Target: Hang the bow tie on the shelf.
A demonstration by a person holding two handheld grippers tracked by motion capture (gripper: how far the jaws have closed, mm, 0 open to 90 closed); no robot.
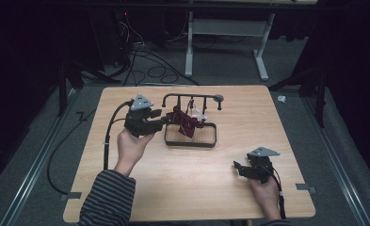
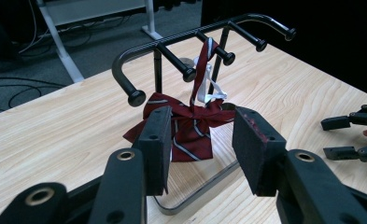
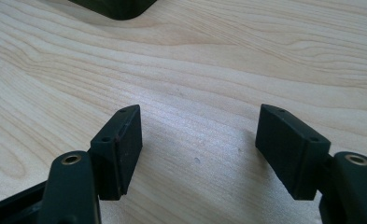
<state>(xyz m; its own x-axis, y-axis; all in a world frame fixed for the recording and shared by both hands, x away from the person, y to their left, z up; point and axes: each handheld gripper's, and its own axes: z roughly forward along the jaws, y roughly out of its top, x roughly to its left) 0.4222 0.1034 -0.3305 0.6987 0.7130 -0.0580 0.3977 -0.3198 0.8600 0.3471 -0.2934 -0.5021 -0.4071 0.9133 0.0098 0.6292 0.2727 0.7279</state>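
My left gripper [image 2: 200, 140] has fingers apart, just short of the striped bow tie [image 2: 183, 123] hanging from the rack [image 2: 172, 39]; I should close squarely on its knot. Right gripper [image 3: 197, 154] rests with fingers apart over the desk [image 3: 218, 70].

I worked at a light wooden surface [image 1: 173, 188] with rounded corners, standing on grey carpet [image 1: 342, 155]. Behind it stood the white legs of another desk [image 1: 189, 47], with black cables [image 1: 149, 66] looping over the floor. Metal rails [image 1: 36, 160] ran along both sides. The room beyond lay dark, almost black.
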